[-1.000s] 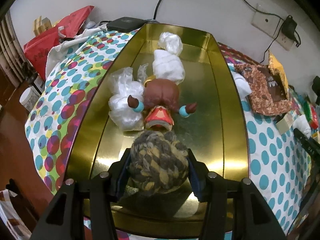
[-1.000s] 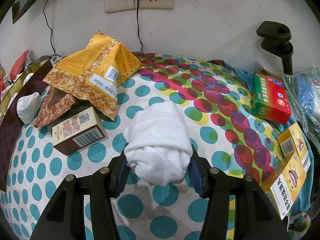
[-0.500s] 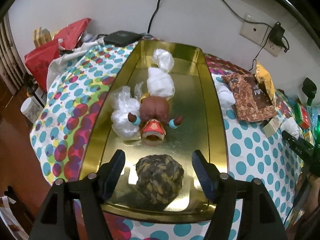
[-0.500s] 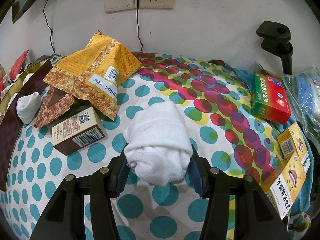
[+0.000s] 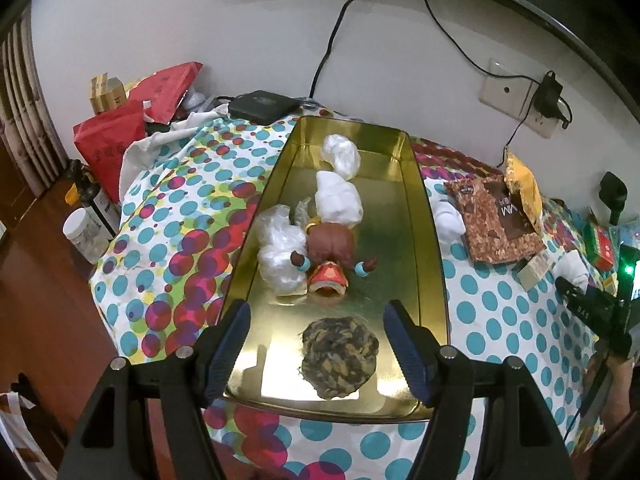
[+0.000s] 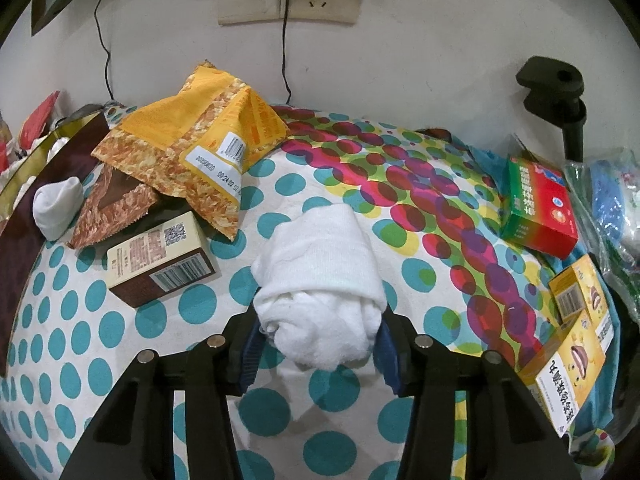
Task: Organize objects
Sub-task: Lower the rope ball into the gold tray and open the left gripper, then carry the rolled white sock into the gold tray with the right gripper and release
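A gold metal tray (image 5: 430,240) lies on the dotted tablecloth. In it are a brown-and-yellow rope ball (image 5: 339,357) at the near end, a brown doll (image 5: 332,252), white plastic wraps (image 5: 280,256) and white rolled socks (image 5: 339,200). My left gripper (image 5: 318,354) is open and empty, raised above the rope ball. My right gripper (image 6: 318,350) is shut on a white rolled sock (image 6: 320,288) on the cloth. Another white sock (image 6: 56,208) lies by the tray edge.
Yellow snack bag (image 6: 200,148), brown packet (image 5: 496,216) and a small barcode box (image 6: 160,260) lie right of the tray. Medicine boxes (image 6: 540,208) and yellow boxes (image 6: 572,356) sit at far right. Red bags (image 5: 132,136), bottles (image 5: 84,232) and a black device (image 5: 262,106) are at left.
My left gripper opened, let go of the rope ball in the tray and pulled back and up. The right gripper stayed shut on the white sock without moving.
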